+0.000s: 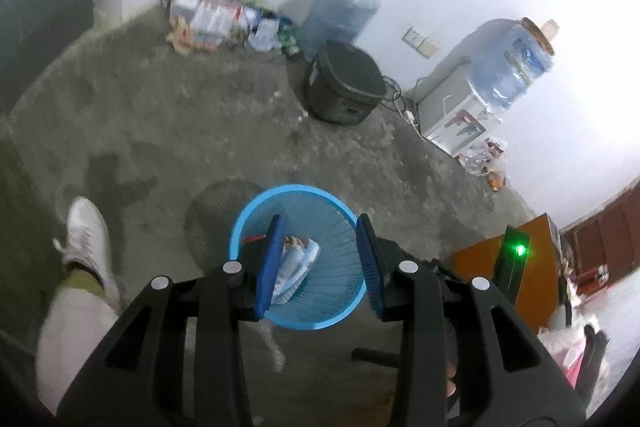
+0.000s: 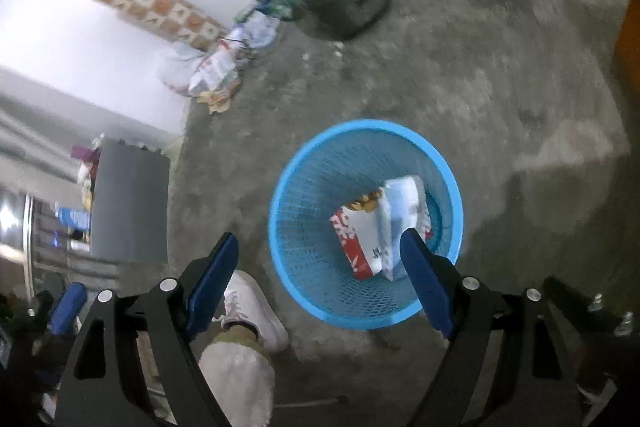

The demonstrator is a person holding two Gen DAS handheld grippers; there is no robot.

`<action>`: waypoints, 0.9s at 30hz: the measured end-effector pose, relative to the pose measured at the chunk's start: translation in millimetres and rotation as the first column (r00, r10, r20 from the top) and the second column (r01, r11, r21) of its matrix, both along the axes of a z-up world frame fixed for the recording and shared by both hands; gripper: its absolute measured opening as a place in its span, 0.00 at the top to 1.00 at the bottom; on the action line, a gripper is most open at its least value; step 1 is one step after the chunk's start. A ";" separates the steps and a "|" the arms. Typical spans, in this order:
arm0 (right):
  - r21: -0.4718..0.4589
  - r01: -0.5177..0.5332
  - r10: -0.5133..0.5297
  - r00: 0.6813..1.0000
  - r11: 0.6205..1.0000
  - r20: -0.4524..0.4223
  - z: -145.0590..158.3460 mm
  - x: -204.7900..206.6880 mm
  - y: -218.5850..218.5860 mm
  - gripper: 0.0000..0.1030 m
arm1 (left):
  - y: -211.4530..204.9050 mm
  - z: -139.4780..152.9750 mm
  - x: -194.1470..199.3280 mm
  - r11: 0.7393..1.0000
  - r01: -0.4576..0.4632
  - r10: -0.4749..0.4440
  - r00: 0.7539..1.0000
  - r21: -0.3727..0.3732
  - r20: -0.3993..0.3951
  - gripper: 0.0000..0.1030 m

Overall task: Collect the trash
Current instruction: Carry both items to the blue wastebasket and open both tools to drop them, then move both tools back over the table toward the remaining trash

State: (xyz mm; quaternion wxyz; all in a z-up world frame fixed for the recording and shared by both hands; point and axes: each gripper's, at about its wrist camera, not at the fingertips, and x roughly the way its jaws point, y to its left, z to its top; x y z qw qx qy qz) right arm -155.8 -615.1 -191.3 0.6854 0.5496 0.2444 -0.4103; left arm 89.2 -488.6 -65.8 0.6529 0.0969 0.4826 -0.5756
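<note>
A blue mesh waste basket [image 1: 340,315] stands on the concrete floor and also shows in the right wrist view [image 2: 304,251]. Inside lie a red-and-white snack bag [image 2: 356,235] and a pale wrapper [image 2: 404,203]; the wrappers [image 1: 298,259] show in the left wrist view too. My left gripper [image 1: 320,267] is open and empty, held above the basket. My right gripper [image 2: 320,287] is wide open and empty, above the basket's near rim. A clear plastic scrap [image 1: 272,343] lies on the floor by the basket.
A black rice cooker [image 1: 344,83] sits near the wall, with water jugs [image 1: 340,11], a white dispenser [image 1: 456,115] and a pile of packets [image 1: 224,23]. The person's white shoe [image 2: 252,307] is left of the basket. An orange cabinet [image 1: 532,267] stands right.
</note>
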 end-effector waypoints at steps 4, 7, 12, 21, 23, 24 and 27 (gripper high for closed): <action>-0.119 -0.065 0.060 0.997 0.991 -0.045 47.4 13.5 24.0 0.17 | 46.1 44.0 -5.9 0.998 -0.012 0.016 0.998 -0.064 0.061 0.59; -0.241 -0.133 0.110 0.988 0.962 -0.106 89.8 26.9 51.4 0.09 | 93.4 77.8 -7.2 0.989 -0.064 0.081 0.988 -0.131 0.129 0.45; -0.408 -0.245 0.157 0.959 0.879 -0.238 147.0 55.0 104.3 0.06 | 179.7 113.0 -7.4 0.960 -0.184 0.222 0.959 -0.213 0.174 0.25; -0.614 -0.475 0.240 0.871 0.630 -0.428 212.5 107.6 221.7 0.06 | 344.1 137.8 -15.3 0.892 -0.350 0.415 0.885 -0.285 0.210 0.12; -0.632 -0.527 0.287 0.847 0.567 -0.449 220.9 118.1 249.5 0.06 | 379.4 140.5 -16.6 0.870 -0.393 0.465 0.857 -0.299 0.225 0.12; -0.642 -0.546 0.315 0.837 0.538 -0.448 224.3 122.2 261.4 0.06 | 400.9 142.1 -17.0 0.856 -0.413 0.490 0.841 -0.312 0.229 0.12; -0.672 -0.585 0.469 0.798 0.453 -0.378 235.4 128.0 300.5 0.06 | 462.3 140.4 -19.9 0.819 -0.466 0.552 0.799 -0.334 0.238 0.12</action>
